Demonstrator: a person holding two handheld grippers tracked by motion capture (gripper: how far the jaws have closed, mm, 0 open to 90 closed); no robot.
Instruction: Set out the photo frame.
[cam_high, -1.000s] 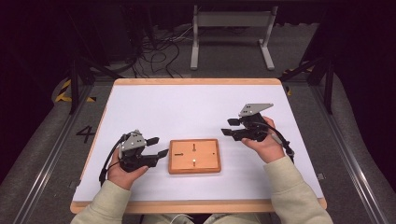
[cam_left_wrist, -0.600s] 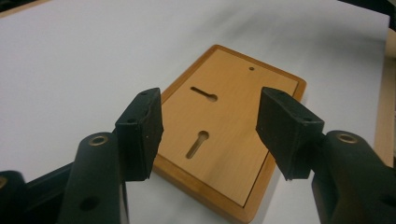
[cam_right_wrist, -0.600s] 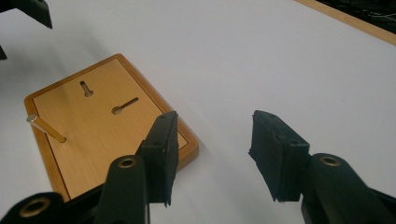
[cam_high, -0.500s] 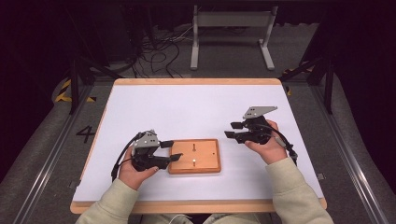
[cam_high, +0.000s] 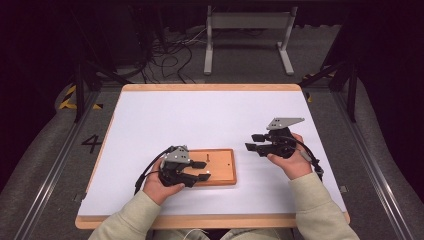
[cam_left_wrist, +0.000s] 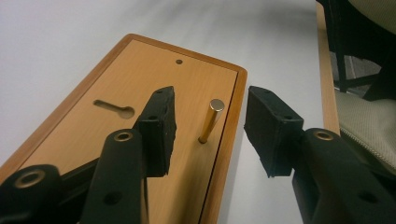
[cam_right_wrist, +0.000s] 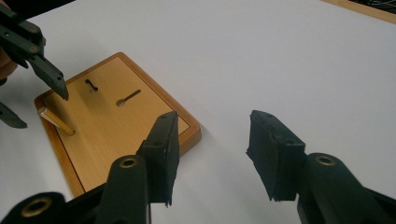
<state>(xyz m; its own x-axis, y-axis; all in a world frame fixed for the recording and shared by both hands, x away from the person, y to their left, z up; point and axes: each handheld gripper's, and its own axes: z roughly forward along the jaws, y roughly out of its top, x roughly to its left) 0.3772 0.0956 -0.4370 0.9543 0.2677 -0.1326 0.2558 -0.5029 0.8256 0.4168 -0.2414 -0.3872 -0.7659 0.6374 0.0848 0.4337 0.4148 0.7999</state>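
Brass peg stands upright in its hole near the edge of the wooden board, which lies flat on the white worktop. My left tool has just been closing, its jaws apart on either side of the peg, neither pad touching it yet. My right tool hovers off the board's other side, jaws apart around nothing. I judge the peg stiff, smooth and light, likely slippery against rubber pads, so I'd clamp it square across the upper shaft, below the top. The board looks light enough to shift if I pull crooked.
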